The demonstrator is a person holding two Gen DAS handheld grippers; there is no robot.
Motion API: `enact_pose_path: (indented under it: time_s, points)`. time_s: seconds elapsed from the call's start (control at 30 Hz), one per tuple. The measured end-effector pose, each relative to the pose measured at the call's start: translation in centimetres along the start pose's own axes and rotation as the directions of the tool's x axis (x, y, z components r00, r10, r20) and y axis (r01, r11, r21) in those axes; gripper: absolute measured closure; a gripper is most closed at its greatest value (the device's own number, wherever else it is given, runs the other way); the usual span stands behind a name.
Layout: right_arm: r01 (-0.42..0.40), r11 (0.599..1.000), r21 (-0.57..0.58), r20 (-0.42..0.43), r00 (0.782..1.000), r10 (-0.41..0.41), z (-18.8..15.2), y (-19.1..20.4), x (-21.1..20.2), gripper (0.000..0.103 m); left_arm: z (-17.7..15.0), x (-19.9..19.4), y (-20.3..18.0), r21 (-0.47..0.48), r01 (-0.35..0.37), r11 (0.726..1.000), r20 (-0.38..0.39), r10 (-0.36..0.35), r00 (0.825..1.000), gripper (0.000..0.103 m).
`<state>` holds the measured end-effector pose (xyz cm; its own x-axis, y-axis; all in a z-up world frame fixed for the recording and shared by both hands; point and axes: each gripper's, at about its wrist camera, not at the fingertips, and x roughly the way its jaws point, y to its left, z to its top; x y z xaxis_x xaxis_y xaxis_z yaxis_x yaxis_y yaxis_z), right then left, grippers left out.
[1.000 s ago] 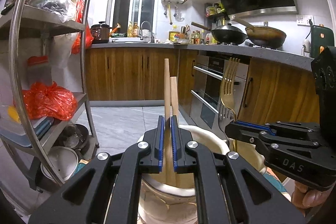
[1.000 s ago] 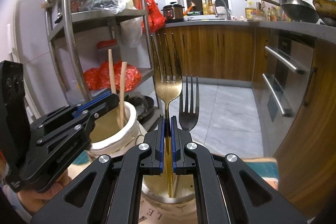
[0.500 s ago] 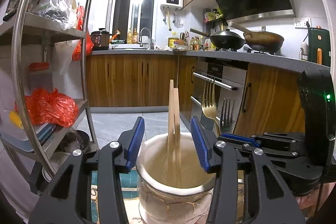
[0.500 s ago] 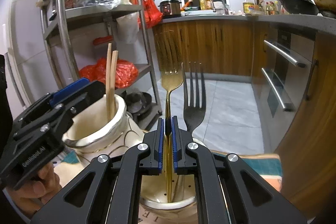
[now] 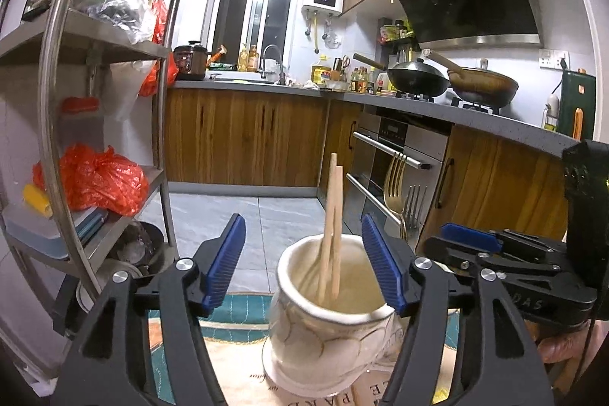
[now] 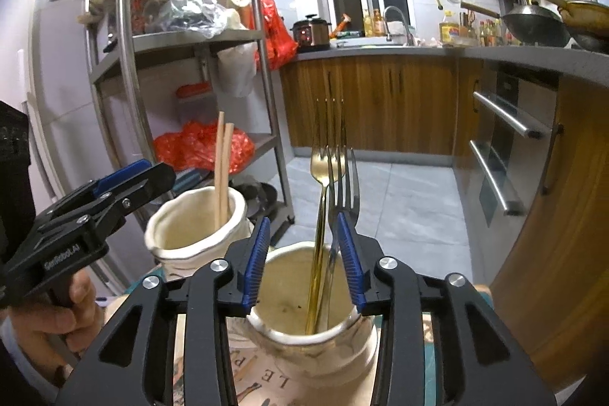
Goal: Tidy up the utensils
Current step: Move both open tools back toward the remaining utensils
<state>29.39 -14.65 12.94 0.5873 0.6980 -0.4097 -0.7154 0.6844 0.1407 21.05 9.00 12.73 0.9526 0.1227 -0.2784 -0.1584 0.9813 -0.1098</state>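
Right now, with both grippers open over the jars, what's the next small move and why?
Probably lift both straight up and clear. The left gripper is open around the chopsticks standing in their jar; the right gripper is open around the gold fork in its jar. Nothing is gripped.

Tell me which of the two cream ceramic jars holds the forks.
The cream ceramic jar right under the right tool holds the gold fork and the dark fork. The other cream jar, beside the left tool, holds only wooden chopsticks.
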Motion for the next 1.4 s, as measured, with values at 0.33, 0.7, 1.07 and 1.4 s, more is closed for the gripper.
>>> enact_pose_path:
  time_s: [0.33, 0.7, 1.07, 1.4]
  points:
    - [0.001, 1.0, 0.0, -0.017, 1.0, -0.001, -2.4, 0.2, -3.3, 0.056, -1.8, -2.6, 2.5, -0.047, 0.023, 0.999, -0.065, -0.027, 0.998, 0.032]
    - [0.077, 0.996, 0.053, -0.131, 0.989, -0.07, -7.5, -1.2, -4.4, 0.05, -7.3, -3.1, 2.8, -0.044, 0.035, 0.998, -0.232, -0.045, 0.972, 0.03]
    - [0.074, 0.997, 0.019, -0.329, 0.942, -0.064, -11.9, -0.8, -2.9, 0.061, -11.2, -1.6, 0.1, 0.069, 0.178, 0.982, -0.422, -0.133, 0.897, 0.049]
    - [0.02, 1.0, -0.014, -0.389, 0.921, -0.024, -13.6, 0.8, -3.7, 0.065, -14.0, -1.5, -1.6, 0.139, 0.252, 0.958, -0.522, -0.145, 0.84, 0.061]
